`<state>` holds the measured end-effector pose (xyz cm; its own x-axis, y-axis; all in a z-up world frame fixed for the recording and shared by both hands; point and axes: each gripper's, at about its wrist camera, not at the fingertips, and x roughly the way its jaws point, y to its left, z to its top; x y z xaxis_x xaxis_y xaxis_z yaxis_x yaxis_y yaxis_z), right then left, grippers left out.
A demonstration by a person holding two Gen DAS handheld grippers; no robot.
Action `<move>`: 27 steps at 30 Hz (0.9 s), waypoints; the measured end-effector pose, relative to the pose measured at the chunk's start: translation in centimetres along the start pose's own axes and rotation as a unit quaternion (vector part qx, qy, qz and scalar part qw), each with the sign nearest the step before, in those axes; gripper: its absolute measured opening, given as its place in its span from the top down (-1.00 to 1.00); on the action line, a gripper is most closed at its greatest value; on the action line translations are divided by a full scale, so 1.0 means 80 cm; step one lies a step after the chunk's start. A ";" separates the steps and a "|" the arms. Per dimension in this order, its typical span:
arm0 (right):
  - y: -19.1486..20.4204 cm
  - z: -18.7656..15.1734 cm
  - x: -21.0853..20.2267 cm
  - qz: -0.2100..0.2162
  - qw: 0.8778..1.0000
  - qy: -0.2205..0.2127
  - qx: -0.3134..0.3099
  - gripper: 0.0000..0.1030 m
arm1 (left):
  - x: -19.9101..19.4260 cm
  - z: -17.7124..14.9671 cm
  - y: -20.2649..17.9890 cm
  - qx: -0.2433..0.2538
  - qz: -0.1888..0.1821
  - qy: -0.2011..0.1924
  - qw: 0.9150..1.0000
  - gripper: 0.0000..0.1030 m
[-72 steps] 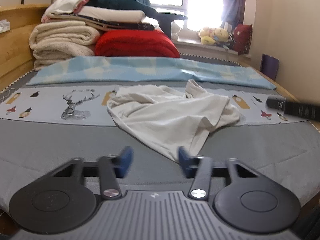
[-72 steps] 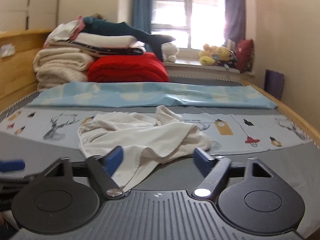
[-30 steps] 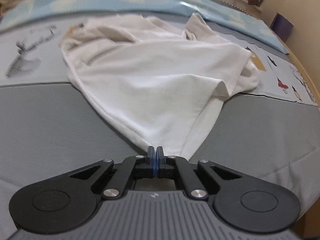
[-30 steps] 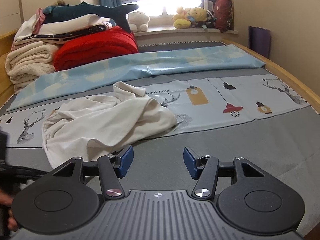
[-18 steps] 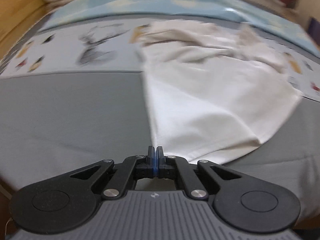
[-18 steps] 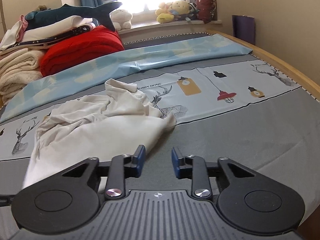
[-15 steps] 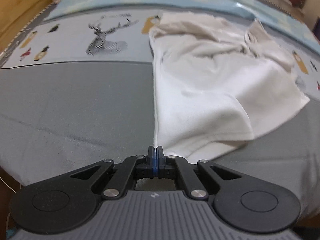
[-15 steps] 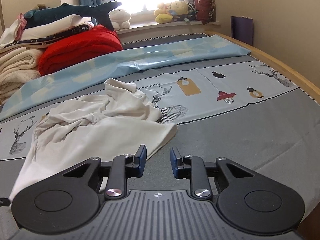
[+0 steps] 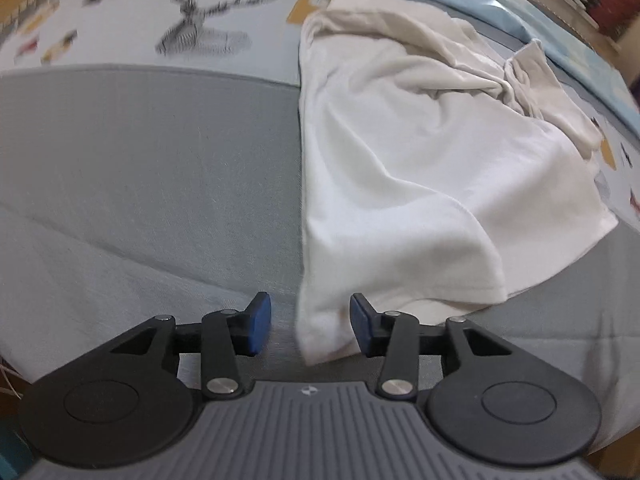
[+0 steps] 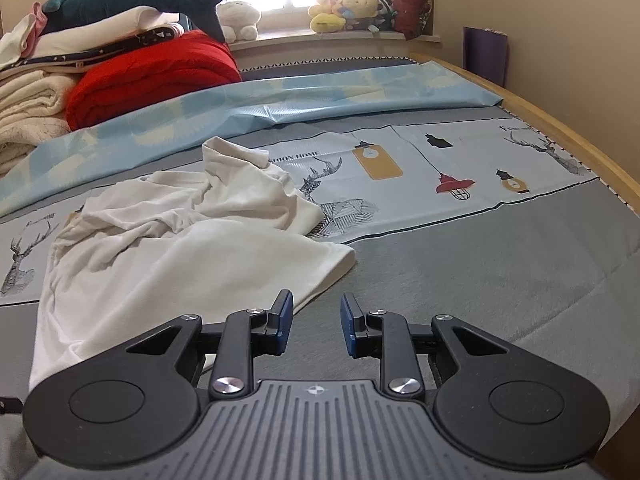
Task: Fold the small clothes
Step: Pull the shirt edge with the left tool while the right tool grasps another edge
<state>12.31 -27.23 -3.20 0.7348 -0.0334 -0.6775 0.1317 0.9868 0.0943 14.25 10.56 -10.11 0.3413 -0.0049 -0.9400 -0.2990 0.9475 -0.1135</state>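
Observation:
A crumpled white t-shirt (image 9: 408, 160) lies on the grey bed cover (image 9: 140, 160). My left gripper (image 9: 308, 326) is open, and the shirt's near corner lies loose between its blue pads, closer to the right one. In the right wrist view the same shirt (image 10: 188, 248) spreads to the left, its hem corner reaching the left pad. My right gripper (image 10: 316, 322) is open and empty, just above the grey cover beside that hem.
A printed sheet with deer and lamps (image 10: 420, 172) and a light blue sheet (image 10: 300, 104) lie beyond the shirt. Folded blankets, a red duvet (image 10: 152, 76) and plush toys (image 10: 344, 10) are stacked at the back. The wooden bed rail (image 10: 568, 136) runs along the right.
My left gripper was shut on the shirt's corner and pulled it towards the near edge; it has now opened and let the corner go. My right gripper's jaws have narrowed since a second ago.

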 end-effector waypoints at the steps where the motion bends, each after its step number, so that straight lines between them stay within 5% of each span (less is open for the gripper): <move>1: -0.002 0.001 0.004 0.000 1.000 0.002 -0.001 0.46 | 0.004 0.002 0.000 -0.005 -0.001 0.005 1.000 0.00; 7: -0.006 0.010 0.042 0.003 1.000 0.019 -0.011 0.04 | 0.029 0.011 -0.006 -0.021 0.003 0.033 0.999 0.00; 11: -0.005 0.018 0.069 0.002 1.000 0.024 -0.017 -0.03 | 0.037 0.015 -0.010 -0.017 0.002 0.038 0.999 0.02; 13: -0.004 0.023 0.083 0.003 0.999 0.026 -0.018 -0.06 | 0.040 0.017 -0.013 -0.004 0.004 0.040 0.999 0.11; 15: -0.004 0.027 0.099 0.001 0.999 0.027 -0.017 -0.12 | 0.041 0.018 -0.016 0.015 0.005 0.041 0.999 0.61; 17: -0.004 0.030 0.114 -0.002 0.999 0.028 -0.016 -0.27 | 0.043 0.020 -0.016 0.031 0.011 0.038 0.999 0.87; 27: -0.010 0.038 0.178 -0.018 0.998 0.051 0.031 -0.37 | 0.044 0.029 0.003 0.037 0.037 0.036 0.998 0.92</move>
<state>24.68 -28.94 -10.66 0.6570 -0.0495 -0.7522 0.2006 0.9733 0.1112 17.41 11.50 -12.68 0.2545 0.0455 -0.9660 -0.2537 0.9670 -0.0213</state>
